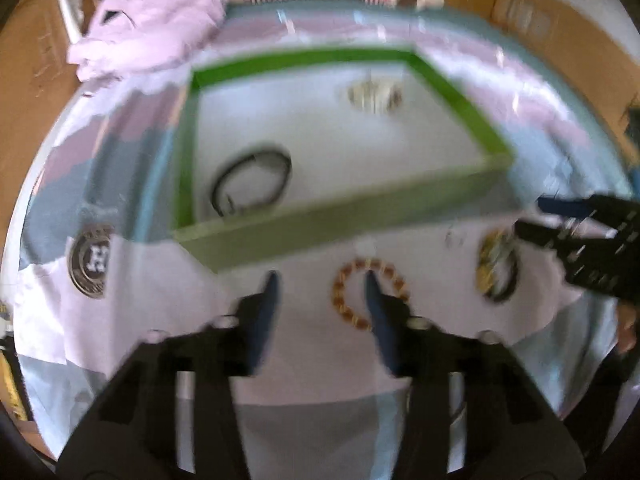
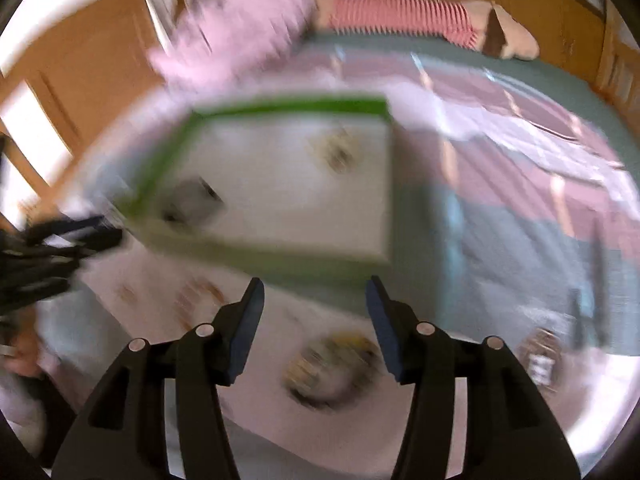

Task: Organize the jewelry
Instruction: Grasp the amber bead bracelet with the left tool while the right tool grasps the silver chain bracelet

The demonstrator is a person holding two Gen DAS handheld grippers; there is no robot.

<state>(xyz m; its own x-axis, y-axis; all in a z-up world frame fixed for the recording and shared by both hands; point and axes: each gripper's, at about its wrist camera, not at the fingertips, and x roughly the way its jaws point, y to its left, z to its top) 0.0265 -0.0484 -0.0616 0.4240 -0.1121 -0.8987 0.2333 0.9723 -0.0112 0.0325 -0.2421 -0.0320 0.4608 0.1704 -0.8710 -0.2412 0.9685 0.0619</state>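
While both pairs of tongs hang over the bedspread, each points down at its own loose piece:

Left tongs: the left tongs [image 1: 320, 280] stand partly open and hold nothing; an amber bead bracelet [image 1: 370, 294] lies flat on the white sheet [image 1: 160, 288], its ring partly behind the right-hand pad, so the piece sits off-centre toward that finger.

Right tongs: the right tongs [image 2: 316, 288] gape wider, empty; a dark-and-gold bracelet [image 2: 330, 372] lies on the sheet between and below the pads. In the left view the right tongs hover at this bracelet's far edge.

Nearer hand: by position, each piece belongs to the tongs directly above it.

Destination: the green-rimmed tray [image 1: 340, 220] lies just beyond both pieces; it already holds a black cord loop [image 1: 252, 180] and a pale cluster of jewelry [image 1: 374, 96].

In the way: the tray's near wall probably has to be cleared on any carry.

Surroundings: a round medallion [image 1: 90, 266] left of the tray; pink cloth [image 1: 152, 20] behind. Motion blur hides finer detail.
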